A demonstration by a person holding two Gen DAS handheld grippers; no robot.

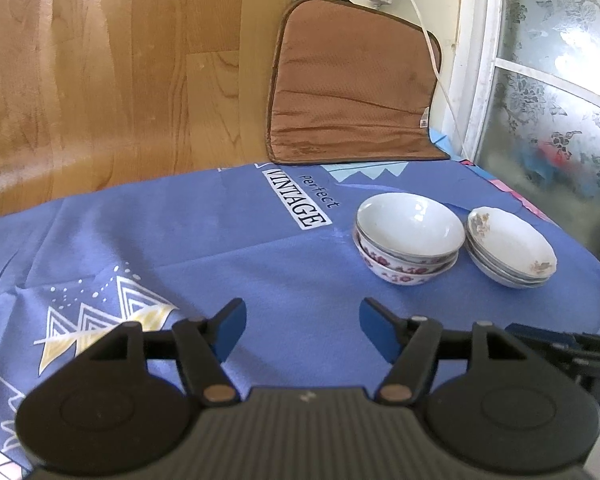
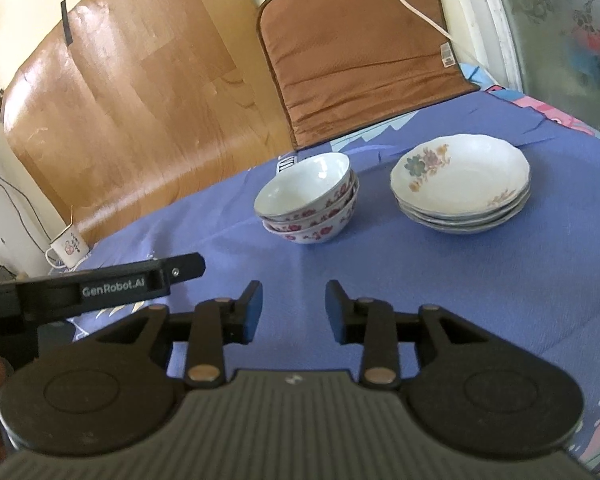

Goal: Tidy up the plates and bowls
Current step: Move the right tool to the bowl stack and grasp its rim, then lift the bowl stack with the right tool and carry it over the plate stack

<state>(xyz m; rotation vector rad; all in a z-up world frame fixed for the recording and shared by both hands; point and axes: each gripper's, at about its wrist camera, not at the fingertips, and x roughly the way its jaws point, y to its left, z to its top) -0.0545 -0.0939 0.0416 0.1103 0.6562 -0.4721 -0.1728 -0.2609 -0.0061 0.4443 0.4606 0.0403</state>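
Nearest the cameras, the left gripper [image 1: 303,330] is held low over the blue tablecloth [image 1: 188,248] with its blue-padded jaws standing well apart and nothing between them; the right gripper [image 2: 294,312] is likewise held over the cloth, its jaws parted by a narrower gap and also empty. Both are kept back from the crockery, which suggests that the sorting is judged complete or nearly so. Ahead of the left gripper and to its right, a stack of bowls [image 1: 410,244] is seen, nested one inside another, and just beside it, farther right, a stack of plates [image 1: 510,254]. From the right gripper the bowls [image 2: 310,204] lie almost straight ahead and the plates [image 2: 462,192] ahead to the right, the two piles near but apart, like kept with like. Beyond them a brown cushion [image 2: 360,52] is propped against the wall, and far left of the right gripper a white mug [image 2: 68,250] is left at the cloth's edge.
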